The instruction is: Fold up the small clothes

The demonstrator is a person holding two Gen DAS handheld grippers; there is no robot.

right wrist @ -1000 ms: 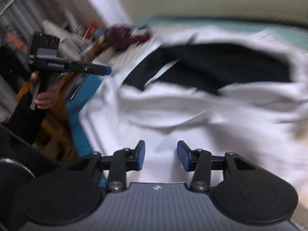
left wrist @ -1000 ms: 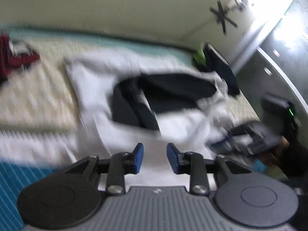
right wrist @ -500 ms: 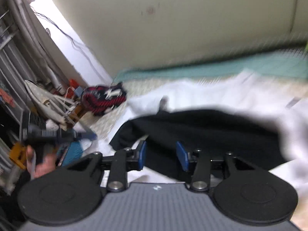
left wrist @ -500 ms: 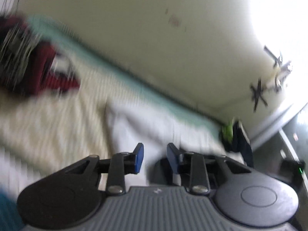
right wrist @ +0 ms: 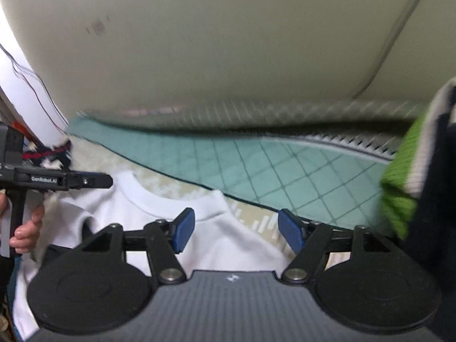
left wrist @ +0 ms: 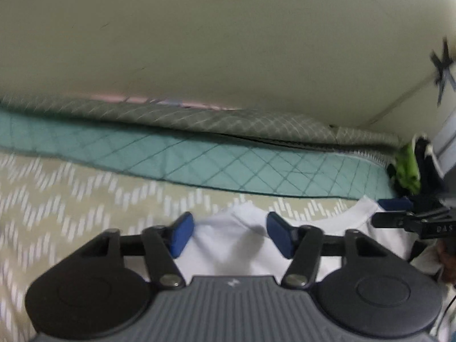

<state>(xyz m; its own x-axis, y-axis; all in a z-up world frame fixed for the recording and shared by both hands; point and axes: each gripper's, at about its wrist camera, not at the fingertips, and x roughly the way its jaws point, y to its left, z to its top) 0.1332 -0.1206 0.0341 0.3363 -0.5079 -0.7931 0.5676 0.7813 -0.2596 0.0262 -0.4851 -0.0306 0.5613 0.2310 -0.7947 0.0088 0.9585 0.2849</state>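
Note:
A white T-shirt [left wrist: 228, 242] lies on the patterned bedspread, its neckline toward the wall; it also shows in the right wrist view [right wrist: 159, 213]. My left gripper [left wrist: 229, 235] is open and empty, low over the shirt's left shoulder. My right gripper [right wrist: 236, 232] is open and empty, low over the right shoulder, beside the collar. Each gripper shows in the other's view, the right one [left wrist: 410, 221] and the left one [right wrist: 57, 181].
A teal quilted blanket [left wrist: 228, 162] runs along the wall behind the shirt. A green, white and dark garment [right wrist: 413, 171] lies at the right. A red and navy striped garment [right wrist: 48, 154] lies far left, near cables on the wall.
Both grippers swung forward from the middle of the shirt to its collar end and opened wider. The black print seen before is out of view.

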